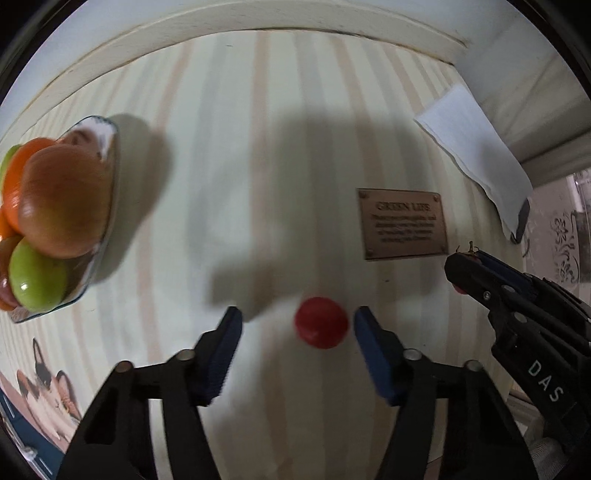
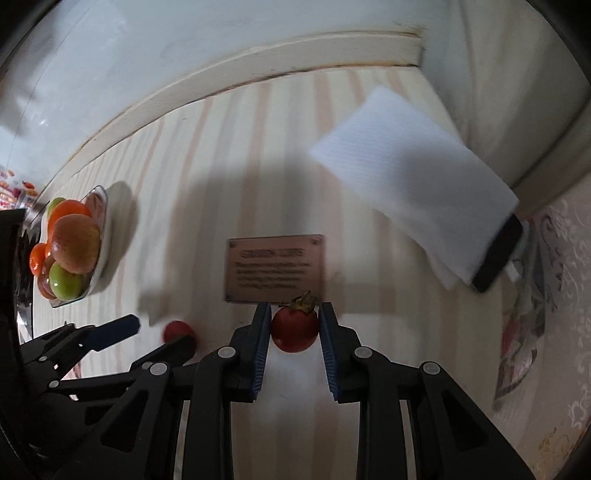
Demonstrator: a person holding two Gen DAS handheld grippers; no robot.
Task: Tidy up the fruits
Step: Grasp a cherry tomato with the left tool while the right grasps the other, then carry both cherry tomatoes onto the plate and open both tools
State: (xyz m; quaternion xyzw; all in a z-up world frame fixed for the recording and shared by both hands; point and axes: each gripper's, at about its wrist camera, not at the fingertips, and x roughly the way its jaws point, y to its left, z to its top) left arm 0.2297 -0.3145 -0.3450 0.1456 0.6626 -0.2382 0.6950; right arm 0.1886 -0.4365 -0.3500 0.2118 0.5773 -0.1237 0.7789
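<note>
A small red round fruit (image 1: 321, 326) lies on the striped tabletop between the fingers of my left gripper (image 1: 297, 317). It sits close to the right pad, and the left pad stands well clear, so the jaws are open. In the right wrist view, my right gripper (image 2: 294, 308) is shut on a red tomato-like fruit (image 2: 295, 328) with a dry green calyx, low over the table. That view also shows the left gripper (image 2: 162, 332) around the small red fruit (image 2: 177, 330). A plate (image 1: 114, 155) at the left holds an apple (image 1: 62, 199), oranges and a green fruit (image 1: 37, 280).
A brown lettered plaque (image 1: 402, 223) lies flat just beyond both grippers. A white paper towel (image 2: 413, 177) covers a dark phone (image 2: 495, 254) at the right edge. A cat-printed item (image 1: 48, 395) lies at the near left. A raised cream rim (image 1: 258, 18) bounds the far side.
</note>
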